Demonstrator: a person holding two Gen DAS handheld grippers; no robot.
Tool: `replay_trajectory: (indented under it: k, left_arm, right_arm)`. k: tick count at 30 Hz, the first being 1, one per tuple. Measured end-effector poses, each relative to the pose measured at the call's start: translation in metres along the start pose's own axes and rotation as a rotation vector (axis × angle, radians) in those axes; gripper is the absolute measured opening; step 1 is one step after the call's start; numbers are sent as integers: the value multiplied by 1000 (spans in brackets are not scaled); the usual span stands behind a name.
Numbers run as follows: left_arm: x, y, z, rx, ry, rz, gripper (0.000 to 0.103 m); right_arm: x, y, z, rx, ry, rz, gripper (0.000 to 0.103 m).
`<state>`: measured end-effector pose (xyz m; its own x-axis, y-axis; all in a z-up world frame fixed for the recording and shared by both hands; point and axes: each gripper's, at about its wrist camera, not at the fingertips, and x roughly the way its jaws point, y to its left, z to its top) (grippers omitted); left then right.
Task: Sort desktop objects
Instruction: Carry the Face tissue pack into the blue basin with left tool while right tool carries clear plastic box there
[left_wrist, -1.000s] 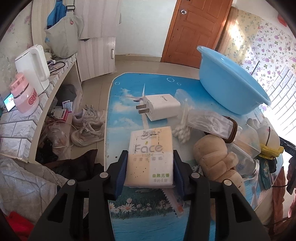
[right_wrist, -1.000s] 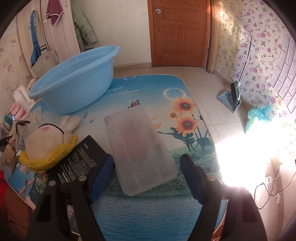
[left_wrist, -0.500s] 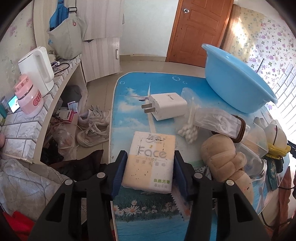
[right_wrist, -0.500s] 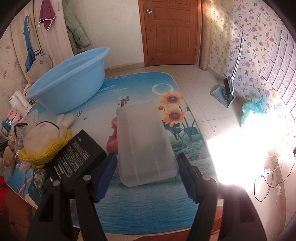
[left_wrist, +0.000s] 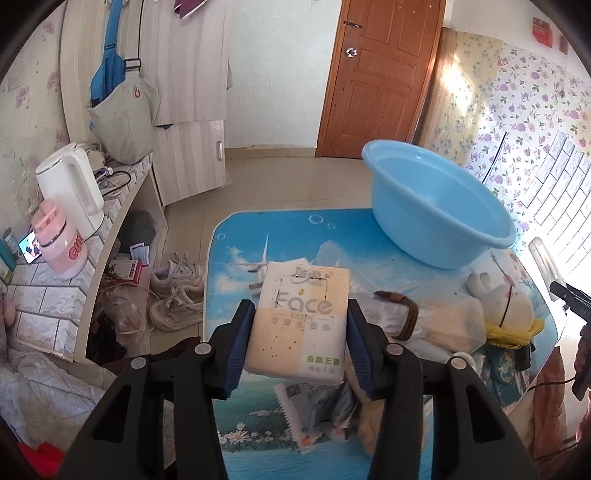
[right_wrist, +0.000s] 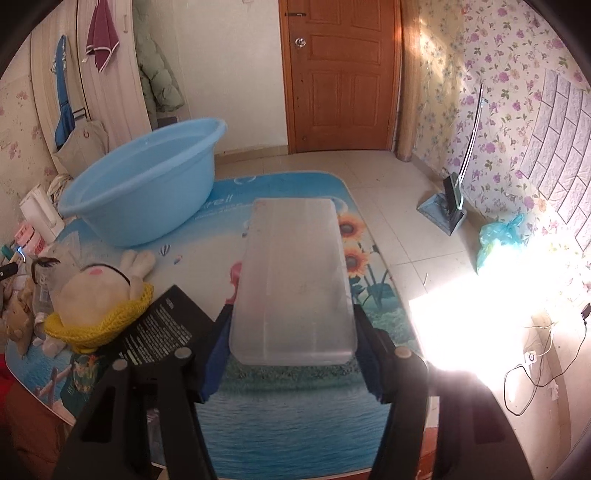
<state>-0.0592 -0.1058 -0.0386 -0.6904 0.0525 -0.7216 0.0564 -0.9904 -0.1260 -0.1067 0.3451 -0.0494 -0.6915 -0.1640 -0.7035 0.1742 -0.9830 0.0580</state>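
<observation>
My left gripper (left_wrist: 301, 314) is shut on a cream "Face" tissue pack (left_wrist: 299, 291), held clear above the blue picture-print table mat (left_wrist: 236, 258). In the right wrist view, a frosted translucent plastic box (right_wrist: 295, 266) lies lengthwise between the blue pads of my right gripper (right_wrist: 291, 321). The jaws are closing and both pads touch its sides. Its near end looks raised off the mat. A light blue basin (left_wrist: 436, 206) stands at the back of the table, also visible from the right as the basin (right_wrist: 147, 192).
A plush rabbit in a yellow knit (right_wrist: 99, 299) and a black box (right_wrist: 162, 328) lie left of the right gripper. Under the left gripper are a clear bag (left_wrist: 443, 325) and sachets (left_wrist: 295, 417). A kettle (left_wrist: 70, 188), pink cup (left_wrist: 59, 247) and shoes (left_wrist: 177, 295) are to the left.
The left gripper rose with the tissue pack, which now hides the white charger. The right jaws closed in on the plastic box, which turned straight between them.
</observation>
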Motion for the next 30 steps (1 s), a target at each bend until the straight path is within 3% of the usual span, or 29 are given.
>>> replay_trajectory:
  k: [8,16,25,28,30]
  left_arm:
    - [-5,-61,49,69,-70,-97,47]
    - [35,-134,74,138,-30,-184,47]
    - [77,-172,78,206,5,-188,49]
    - [81,-173,78,207,9,-187,57]
    - [79,-172,75,206,3,-182,69]
  right_arm:
    - [-42,20,38,-5,-150,93,60]
    - [-25,64,57,-56,-155,232,60]
    - [-1,83,76,-77,-158,288,60]
    - [7,87,82,-89,-157,284,60]
    - [13,87,85,-91,-146,291,60]
